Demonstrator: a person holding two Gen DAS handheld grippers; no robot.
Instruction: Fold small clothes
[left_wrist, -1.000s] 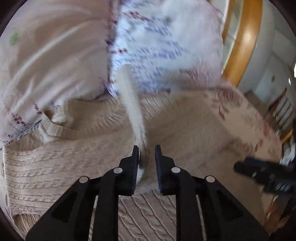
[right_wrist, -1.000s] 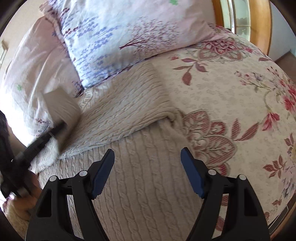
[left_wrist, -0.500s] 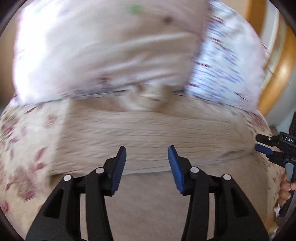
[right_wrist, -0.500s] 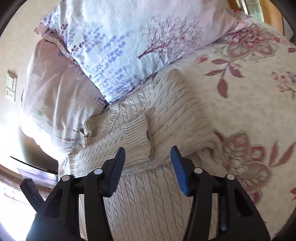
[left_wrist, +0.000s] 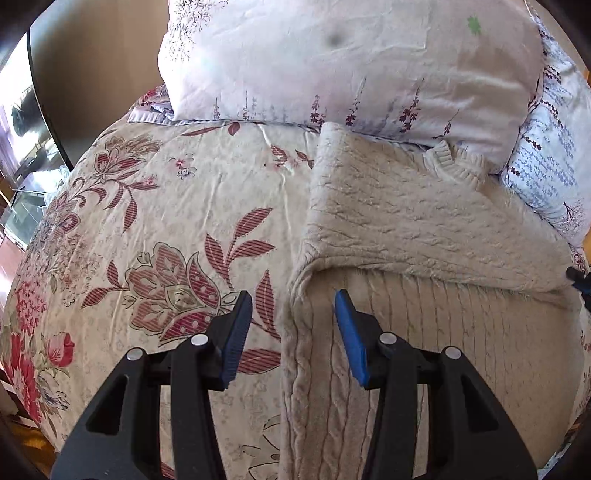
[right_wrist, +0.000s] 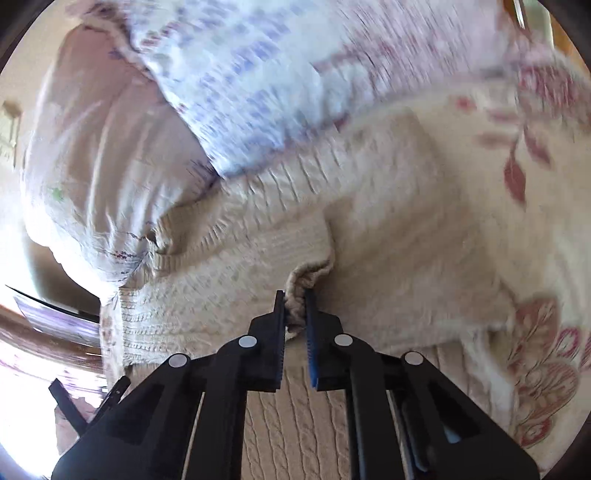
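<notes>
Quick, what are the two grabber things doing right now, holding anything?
Left gripper: jaws open, holding nothing, over the edge of the sweater.
Right gripper: jaws just closed, pinching a fold of the sweater.

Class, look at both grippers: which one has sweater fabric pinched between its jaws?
The right gripper: its jaws have just closed on the sweater. The left gripper stands open, gripping nothing.

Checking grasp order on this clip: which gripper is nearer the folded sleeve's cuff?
Right. The right gripper has just closed on the sleeve cuff; the left gripper hangs open over the sweater at its side edge, away from the cuff.
</notes>
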